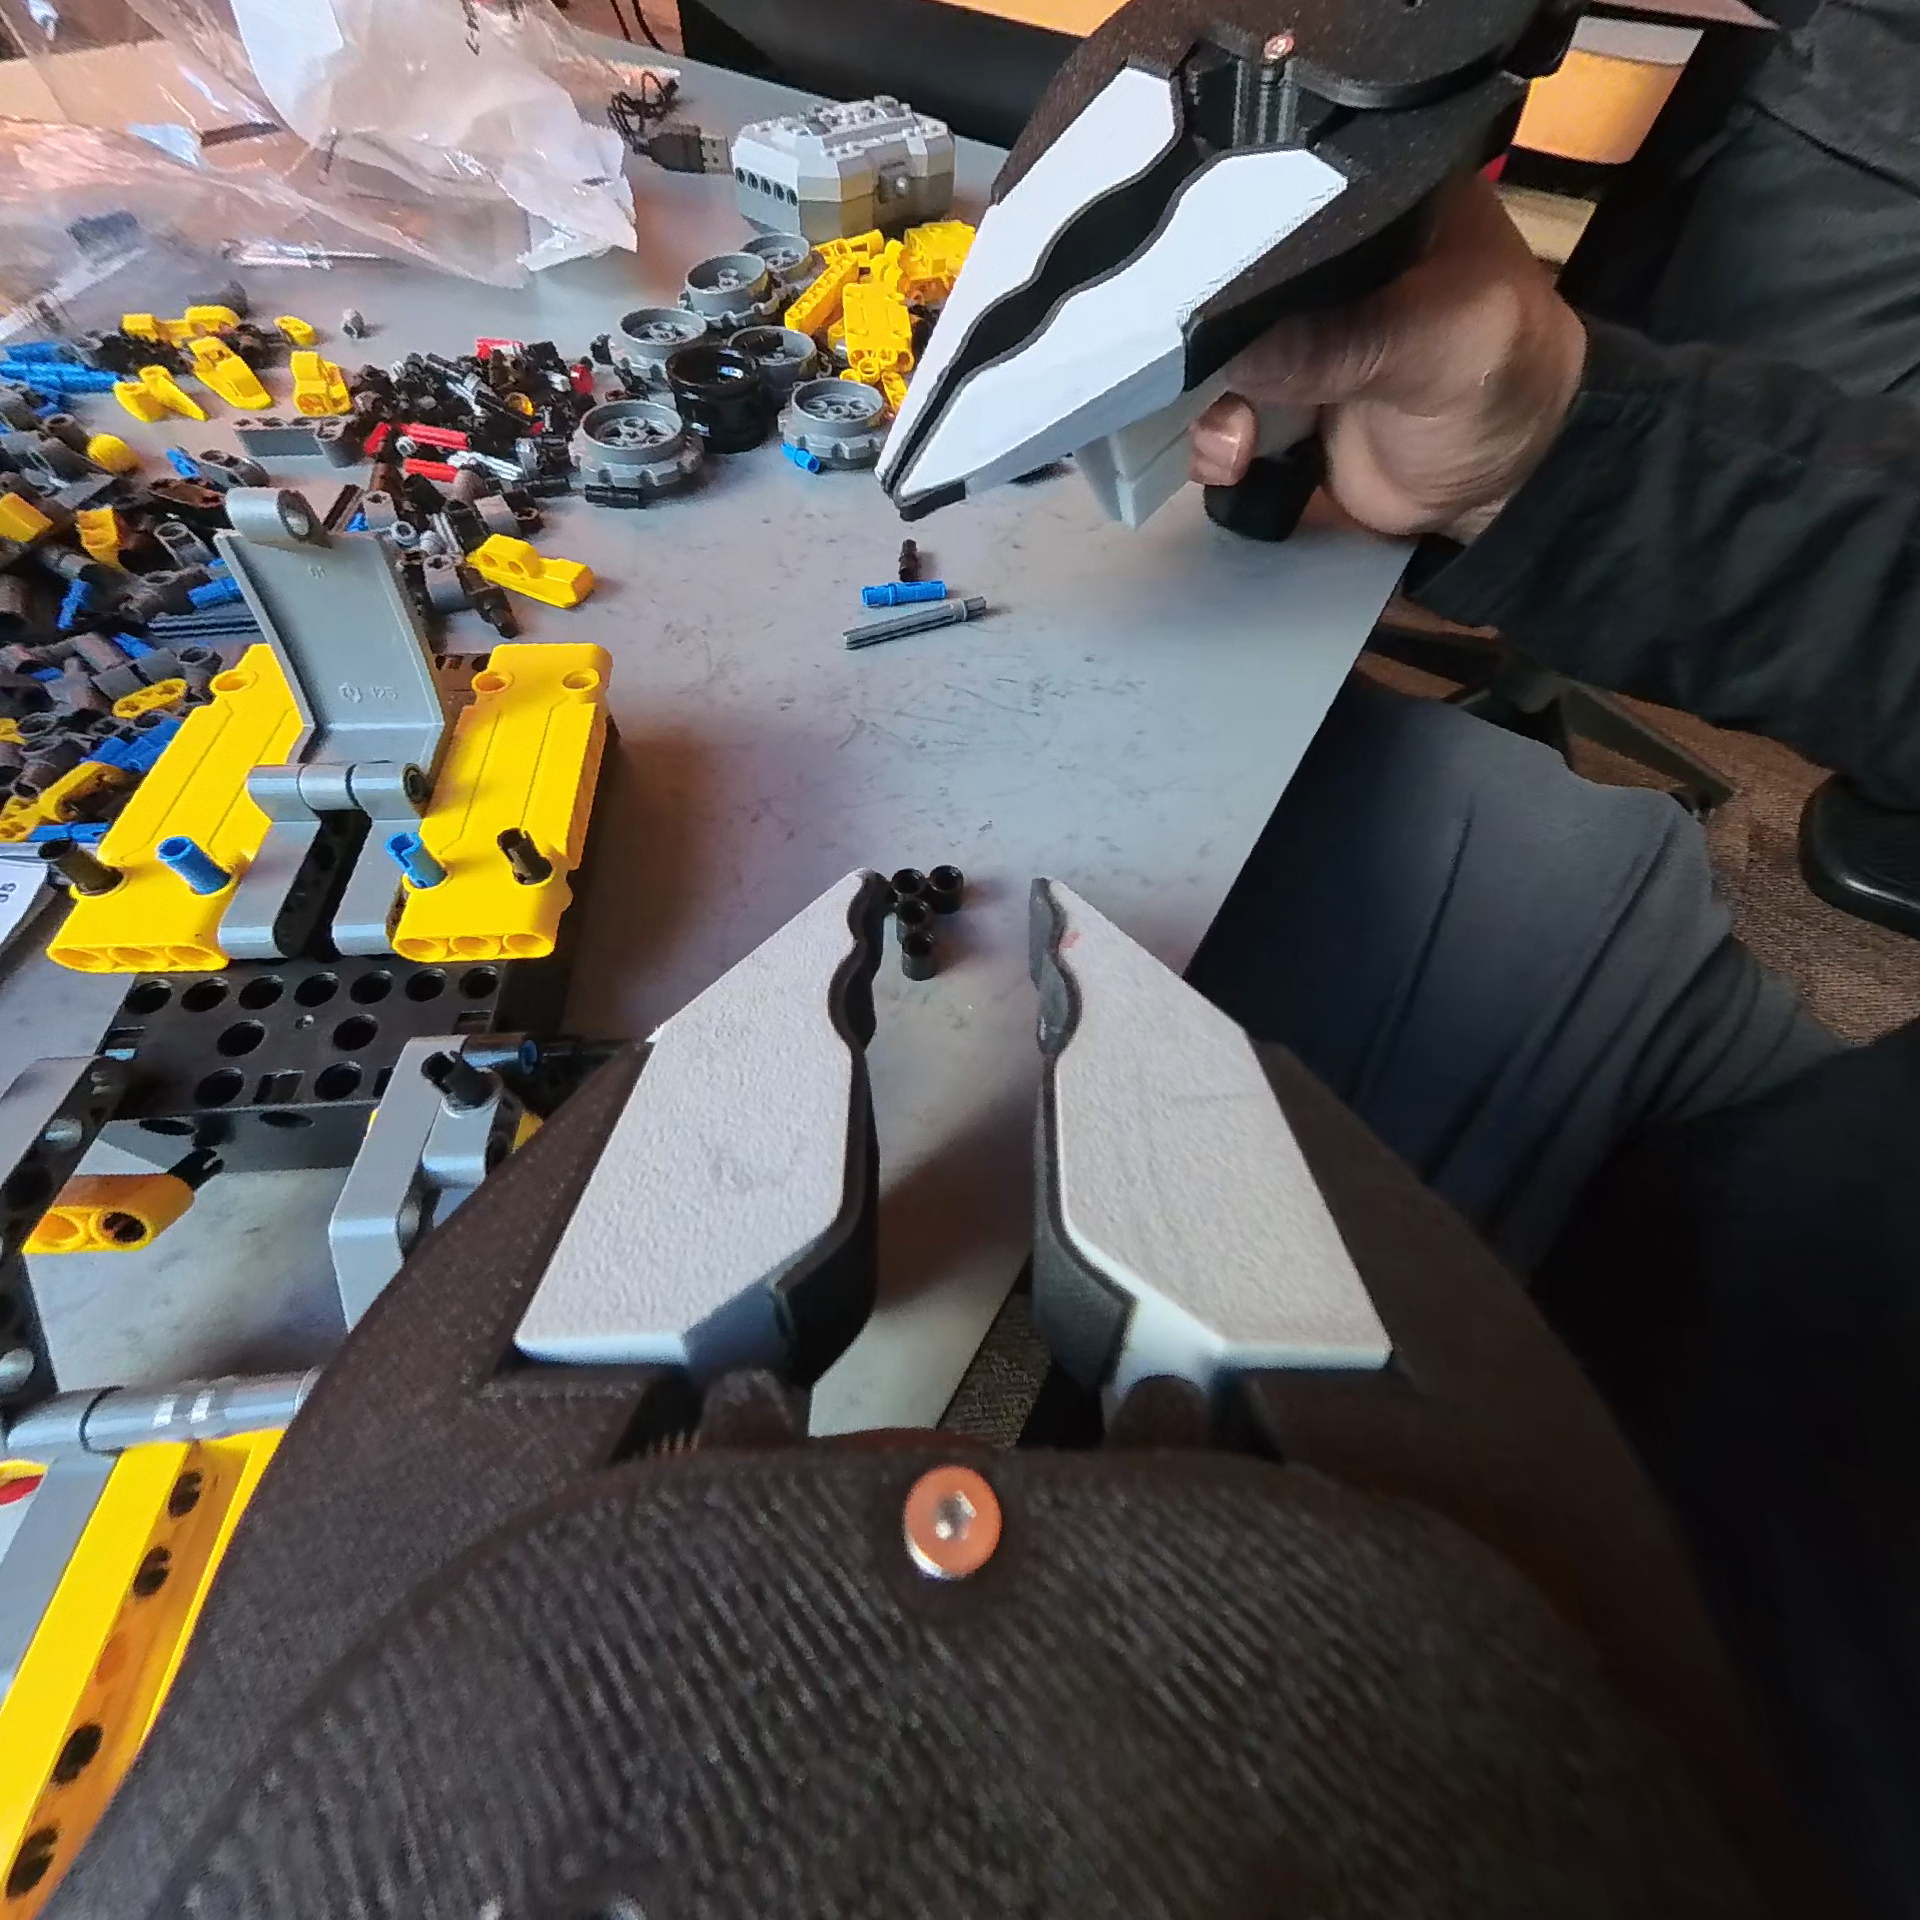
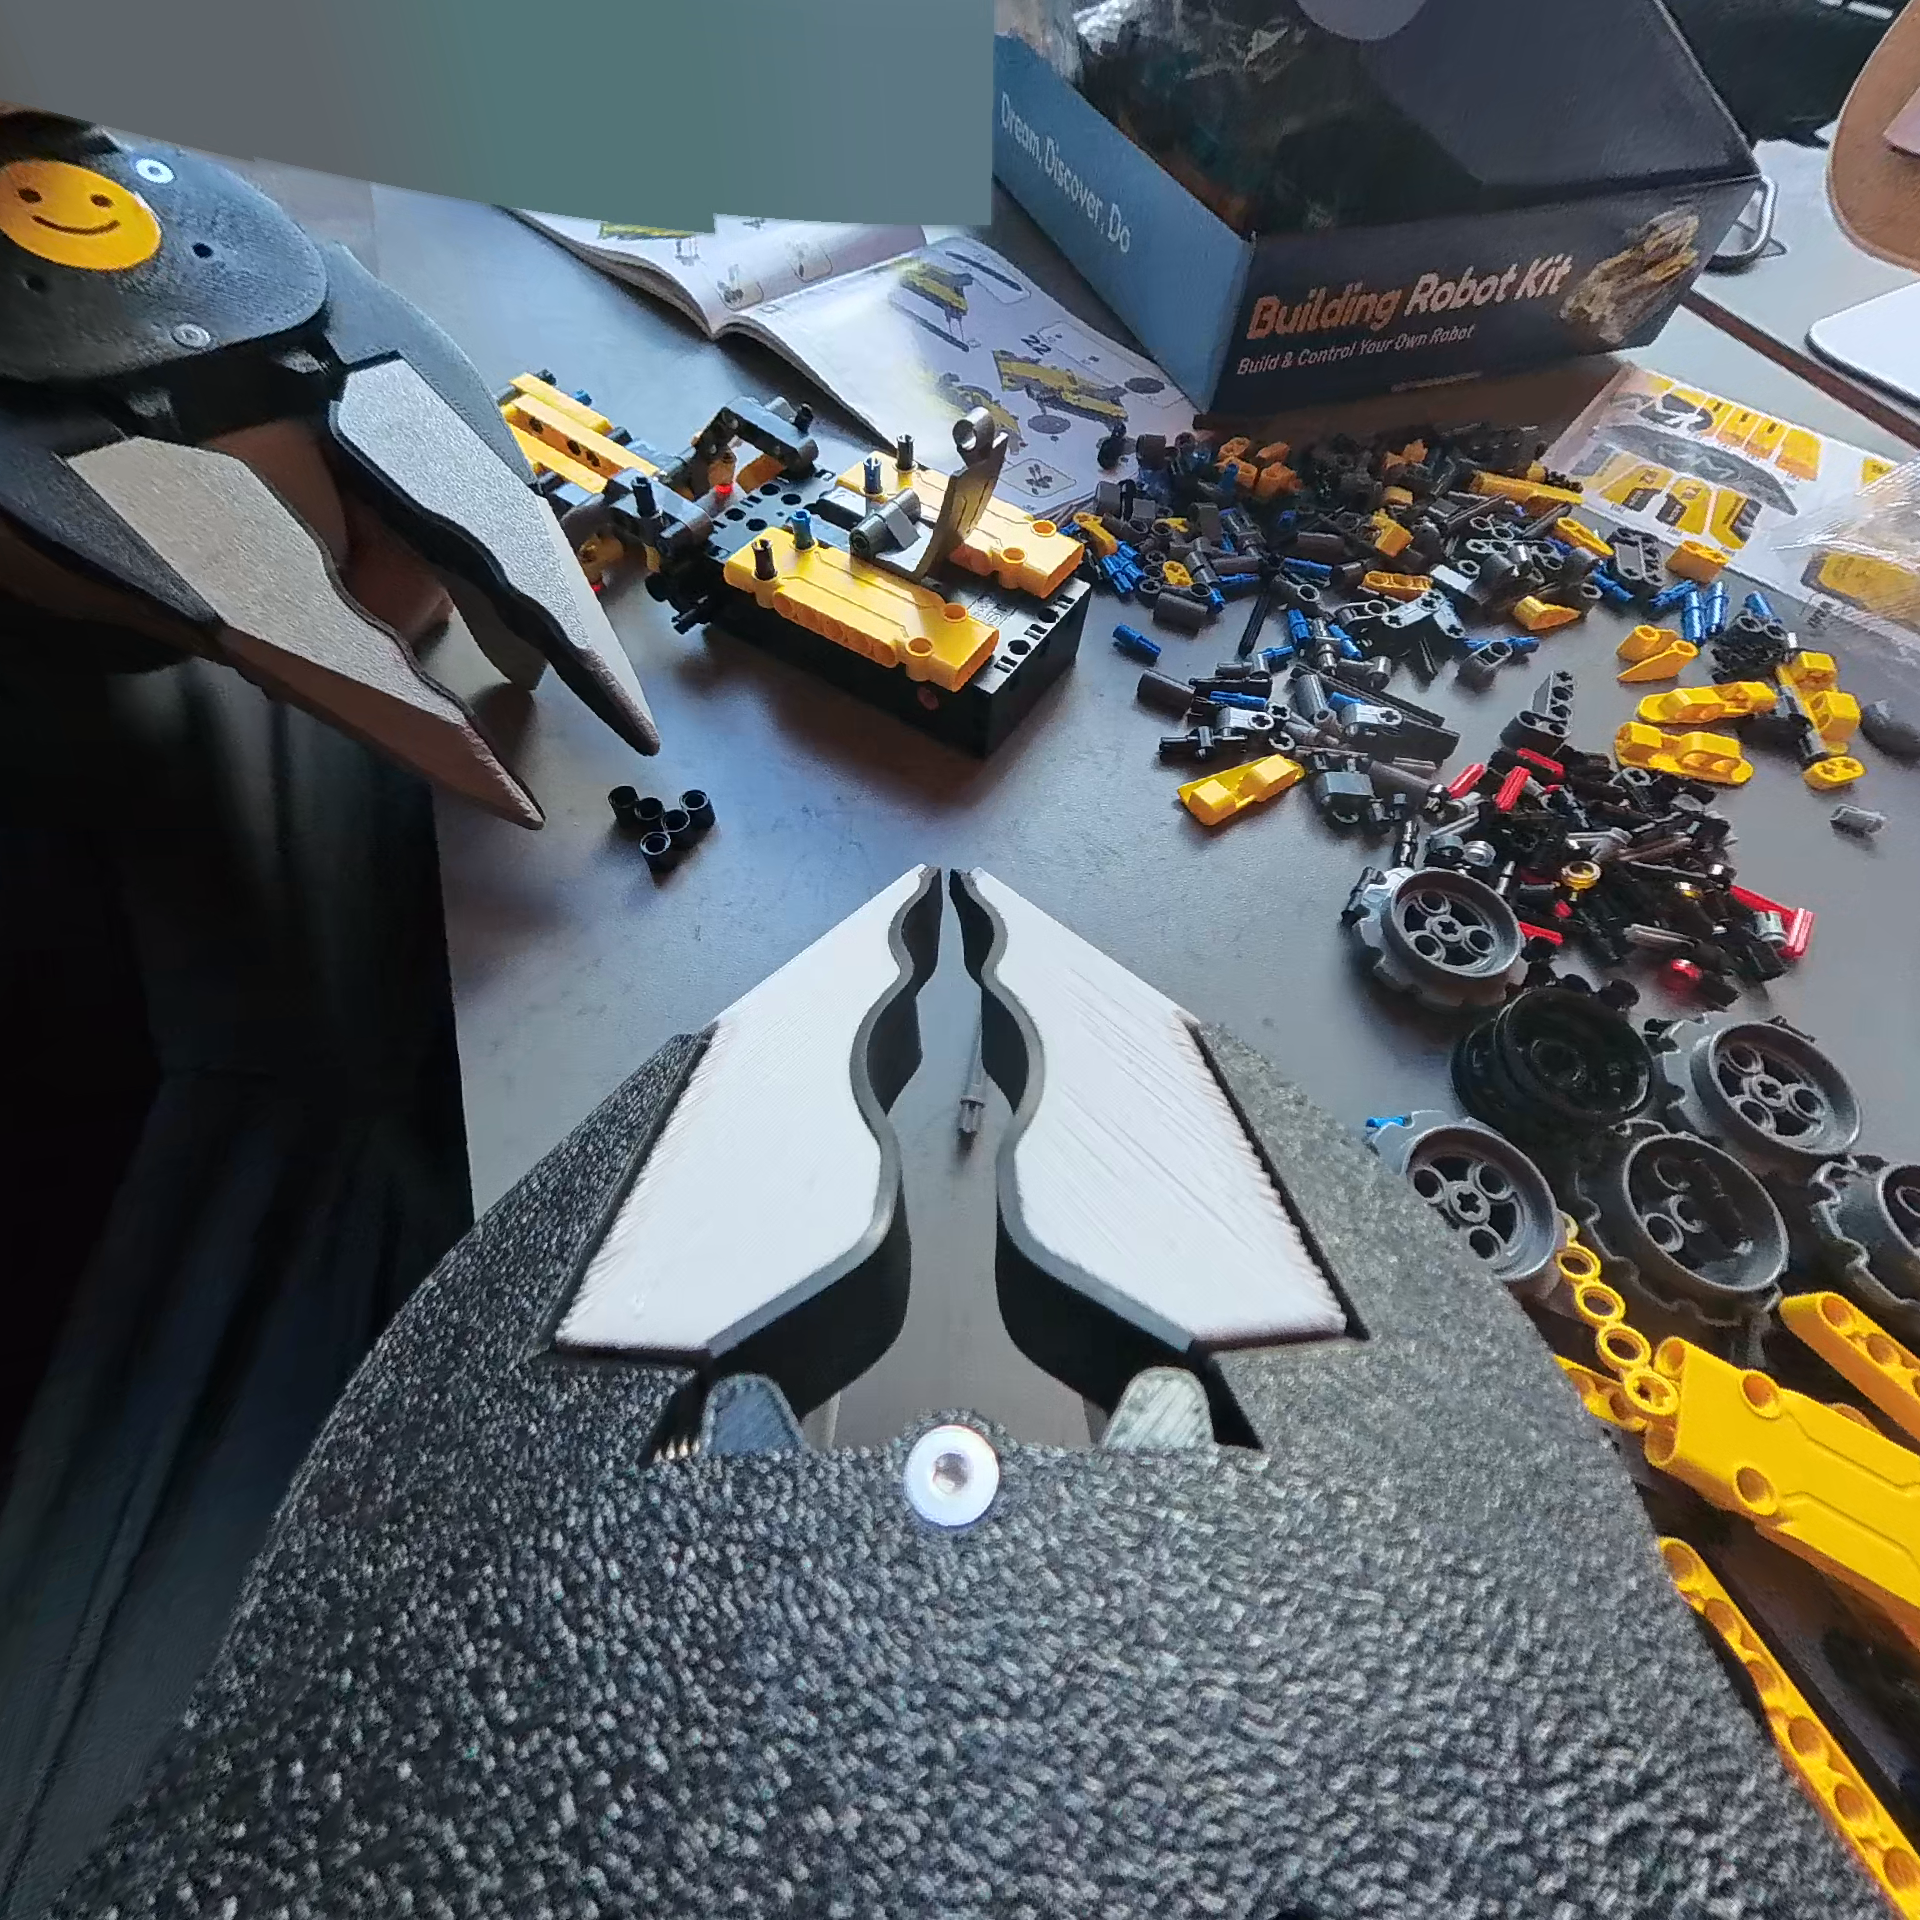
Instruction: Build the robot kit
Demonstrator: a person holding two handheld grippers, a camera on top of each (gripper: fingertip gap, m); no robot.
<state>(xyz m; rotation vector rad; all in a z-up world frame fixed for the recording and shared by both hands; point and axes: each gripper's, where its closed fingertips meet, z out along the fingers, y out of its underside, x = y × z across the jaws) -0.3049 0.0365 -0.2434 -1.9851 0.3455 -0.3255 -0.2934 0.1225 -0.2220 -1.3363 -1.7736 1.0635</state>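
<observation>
My left claw gapes wide over a small black connector piece on the table. My right claw is pinched closed, empty, above a grey axle, beside the wheels.

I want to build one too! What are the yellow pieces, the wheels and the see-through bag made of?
Yellow pieces: likely hard plastic, smooth and a bit shiny, with moulded holes. Wheels: grey hubs look like hard plastic. Bag: thin clear plastic film, crinkled and glossy.
</observation>
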